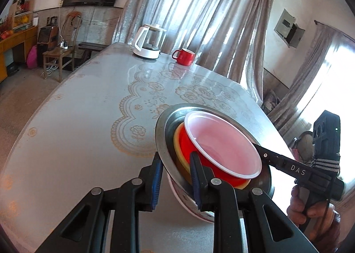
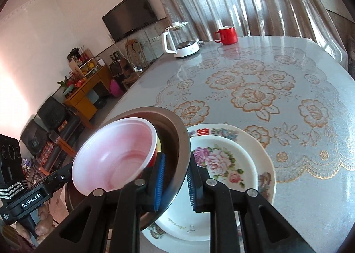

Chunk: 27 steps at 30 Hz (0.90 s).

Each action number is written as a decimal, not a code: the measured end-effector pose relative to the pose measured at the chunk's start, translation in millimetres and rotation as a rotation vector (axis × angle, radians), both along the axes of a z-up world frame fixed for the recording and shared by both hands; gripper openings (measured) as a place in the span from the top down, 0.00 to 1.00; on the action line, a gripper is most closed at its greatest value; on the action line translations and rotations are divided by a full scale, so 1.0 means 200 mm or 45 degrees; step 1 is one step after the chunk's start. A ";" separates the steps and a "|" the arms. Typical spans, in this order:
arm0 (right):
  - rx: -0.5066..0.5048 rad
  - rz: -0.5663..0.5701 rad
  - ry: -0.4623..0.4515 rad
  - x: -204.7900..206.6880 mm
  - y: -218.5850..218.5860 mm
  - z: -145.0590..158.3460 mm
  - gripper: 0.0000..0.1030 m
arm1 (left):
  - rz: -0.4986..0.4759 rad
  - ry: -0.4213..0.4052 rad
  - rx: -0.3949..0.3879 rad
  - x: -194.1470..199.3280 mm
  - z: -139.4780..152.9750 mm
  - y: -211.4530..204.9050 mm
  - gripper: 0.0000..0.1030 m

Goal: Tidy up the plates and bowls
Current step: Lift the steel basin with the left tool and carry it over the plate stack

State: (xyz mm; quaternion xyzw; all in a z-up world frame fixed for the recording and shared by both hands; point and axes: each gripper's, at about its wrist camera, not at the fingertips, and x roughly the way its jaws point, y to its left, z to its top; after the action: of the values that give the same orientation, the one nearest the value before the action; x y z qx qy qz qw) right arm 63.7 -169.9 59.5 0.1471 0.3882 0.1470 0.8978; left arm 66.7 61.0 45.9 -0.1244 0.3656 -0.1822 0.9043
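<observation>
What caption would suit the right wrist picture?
Both grippers clamp a metal bowl holding nested plastic bowls above stacked floral plates.

Pretty clearly someone's living room at home: a black flat-screen TV [image 2: 131, 15] hangs on the wall, long silvery-grey curtains [image 1: 199, 6] cover the windows, and a yellow wooden sideboard [image 2: 85, 95] is crowded with flowers and ornaments. The big table with its grey rose-print cover [image 2: 255, 102] has a white-based glass electric kettle [image 2: 182, 40] and a red enamel mug [image 2: 226, 35] near its far edge.
</observation>
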 end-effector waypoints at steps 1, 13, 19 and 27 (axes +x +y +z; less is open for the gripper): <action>0.001 -0.022 0.002 -0.01 -0.04 0.00 0.82 | -0.014 0.006 0.002 0.01 0.00 -0.03 0.77; -0.013 -0.155 0.050 -0.05 -0.25 -0.11 0.82 | -0.103 0.084 0.048 0.07 -0.10 -0.21 0.75; -0.036 -0.178 0.071 -0.08 -0.27 -0.15 0.82 | -0.132 0.090 0.071 0.05 -0.12 -0.27 0.73; -0.064 -0.190 0.073 -0.09 -0.28 -0.17 0.82 | -0.151 0.125 0.111 0.04 -0.18 -0.31 0.71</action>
State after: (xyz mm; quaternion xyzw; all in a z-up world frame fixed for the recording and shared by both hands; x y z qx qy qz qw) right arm 45.1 -225.9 25.9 0.1572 0.4053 0.0657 0.8981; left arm 75.1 -1.7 9.7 -0.0718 0.4236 -0.2131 0.8775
